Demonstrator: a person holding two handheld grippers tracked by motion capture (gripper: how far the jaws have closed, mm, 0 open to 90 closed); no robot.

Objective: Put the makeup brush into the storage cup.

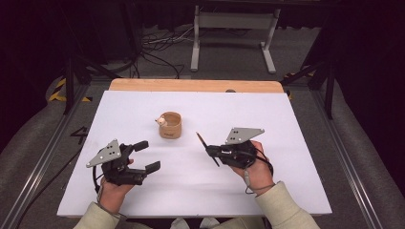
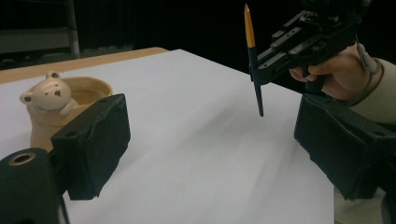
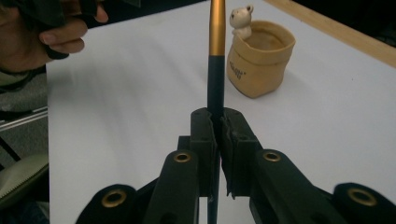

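We had the slim black pen with a gold-coloured upper end (image 1: 206, 148) clamped between the shut jaws of the right gripper (image 1: 213, 150), gripped on its dark shaft, clear of the white table top (image 1: 267, 191). In the left gripper view the pen (image 2: 254, 65) stood nearly upright, gold end up. In the high view its long axis ran aslant, the upper end leaning toward the small tan ceramic pot with a bear figure on its rim (image 1: 170, 125). That pot stood upright near the middle of the table, ahead of the pen and to its left, apart from it, its mouth open upward. The right hand was the nearer of the two. The left gripper (image 1: 146, 154) hung with its jaws wide apart and nothing between them, the pot ahead of it and to its right. We judged the coming move turned on bringing the pen over the pot's mouth, long axis upright.
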